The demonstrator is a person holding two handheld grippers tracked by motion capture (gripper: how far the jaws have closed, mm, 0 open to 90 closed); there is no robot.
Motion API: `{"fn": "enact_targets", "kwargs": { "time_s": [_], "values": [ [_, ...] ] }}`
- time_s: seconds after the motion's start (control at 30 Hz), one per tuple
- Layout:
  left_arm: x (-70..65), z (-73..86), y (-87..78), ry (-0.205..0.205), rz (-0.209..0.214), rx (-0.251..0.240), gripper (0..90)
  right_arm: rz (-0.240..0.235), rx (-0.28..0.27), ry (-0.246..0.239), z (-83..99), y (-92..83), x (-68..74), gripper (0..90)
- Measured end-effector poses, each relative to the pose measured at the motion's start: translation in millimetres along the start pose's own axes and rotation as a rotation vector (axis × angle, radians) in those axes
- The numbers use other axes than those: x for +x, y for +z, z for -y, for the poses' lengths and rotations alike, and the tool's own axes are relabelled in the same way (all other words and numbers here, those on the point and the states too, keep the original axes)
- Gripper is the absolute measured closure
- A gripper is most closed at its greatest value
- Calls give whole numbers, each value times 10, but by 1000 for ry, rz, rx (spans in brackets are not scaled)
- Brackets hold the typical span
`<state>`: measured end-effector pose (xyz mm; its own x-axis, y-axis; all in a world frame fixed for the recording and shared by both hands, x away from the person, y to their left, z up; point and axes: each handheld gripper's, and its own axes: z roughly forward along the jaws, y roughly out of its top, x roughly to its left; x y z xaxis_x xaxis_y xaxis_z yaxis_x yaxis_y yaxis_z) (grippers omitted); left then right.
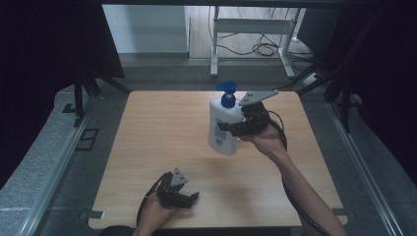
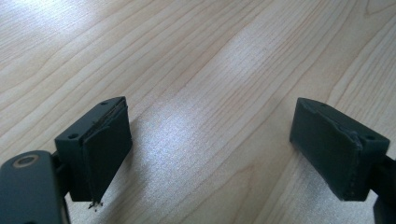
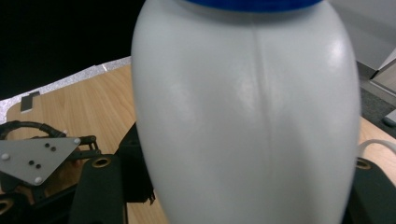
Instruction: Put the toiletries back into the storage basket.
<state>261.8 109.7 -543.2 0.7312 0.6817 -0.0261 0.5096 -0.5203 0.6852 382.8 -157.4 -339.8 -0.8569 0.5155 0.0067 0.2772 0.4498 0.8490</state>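
The right gripper (image 1: 235,129) is pinching a white pump bottle (image 1: 223,125) by its body, its jaws pressing on either side, and is holding it up off the wooden table (image 1: 162,132), over the far right part of the tabletop. The bottle is standing close to upright, leaning slightly, with its blue pump head (image 1: 227,93) on top. The plastic is opaque, so what is inside cannot be told. A label with small dark print is showing on the bottle's side in the high view, but the writing is too small to read.

The right gripper view is looking straight at the bottle's plain white wall (image 3: 247,116), where a faint moulded seam is running down the middle and a strip of the blue collar is showing at the top edge; no label is facing this camera. Behind the bottle, the other hand's gripper with its grey plate (image 3: 35,156) is lying on the table.

The left gripper (image 1: 189,199) is resting at the near edge of the table, left of centre, well apart from the bottle. In the left gripper view its two black pads (image 2: 105,149) are standing spread wide with bare wood grain between them.
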Motion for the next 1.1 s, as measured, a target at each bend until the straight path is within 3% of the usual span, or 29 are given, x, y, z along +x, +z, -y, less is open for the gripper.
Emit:
{"fn": "enact_targets", "kwargs": {
  "time_s": [1.1],
  "values": [
    [-2, -1, 2, -1, -1, -3, 120, 99, -43, 4, -204, 7, -654, 378]
  ]
}}
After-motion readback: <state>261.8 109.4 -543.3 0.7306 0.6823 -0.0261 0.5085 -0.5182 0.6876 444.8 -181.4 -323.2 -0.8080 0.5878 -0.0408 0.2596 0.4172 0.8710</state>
